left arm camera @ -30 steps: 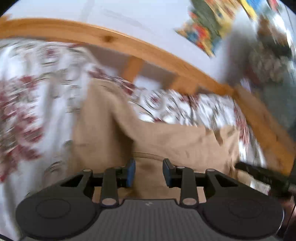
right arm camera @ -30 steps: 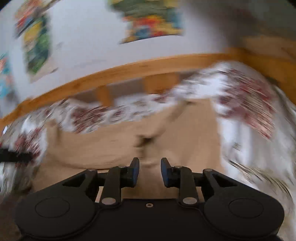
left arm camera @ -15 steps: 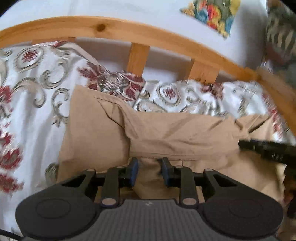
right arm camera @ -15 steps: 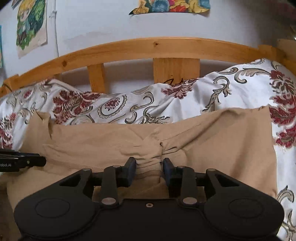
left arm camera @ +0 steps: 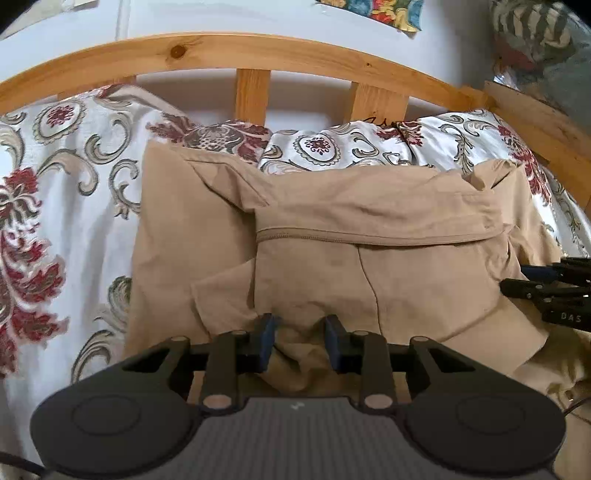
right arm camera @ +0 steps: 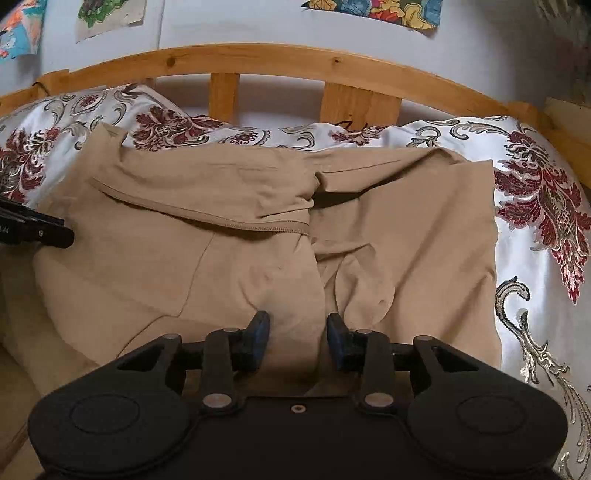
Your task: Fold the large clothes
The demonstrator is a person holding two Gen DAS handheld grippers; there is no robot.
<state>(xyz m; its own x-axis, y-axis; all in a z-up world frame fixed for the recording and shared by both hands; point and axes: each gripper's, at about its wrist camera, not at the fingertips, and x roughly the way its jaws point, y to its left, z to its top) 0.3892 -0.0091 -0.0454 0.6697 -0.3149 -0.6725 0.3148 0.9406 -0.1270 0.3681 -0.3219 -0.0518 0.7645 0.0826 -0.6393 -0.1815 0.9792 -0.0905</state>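
A large tan garment [left arm camera: 369,280] lies on the flowered bedspread, partly folded, with a hemmed flap across its upper part; it also shows in the right wrist view [right arm camera: 229,258]. My left gripper [left arm camera: 298,341] sits at the garment's near edge with its jaws apart, a bunch of tan cloth lying between them without being pinched. My right gripper [right arm camera: 297,339] is likewise open over the near edge, cloth between its jaws. Each gripper shows in the other's view: the right one at the right edge [left arm camera: 554,295], the left one at the left edge [right arm camera: 33,229].
A white bedspread [left arm camera: 55,221] with red and grey flowers covers the bed. A wooden slatted headboard [left arm camera: 251,55] runs behind it, with posters [right arm camera: 373,9] on the white wall above. A wooden side rail [left arm camera: 546,122] is at the right.
Both grippers held bunched cloth half a second ago; now both jaws have opened and the cloth lies flatter on the bed. The views have steadied and moved slightly back.
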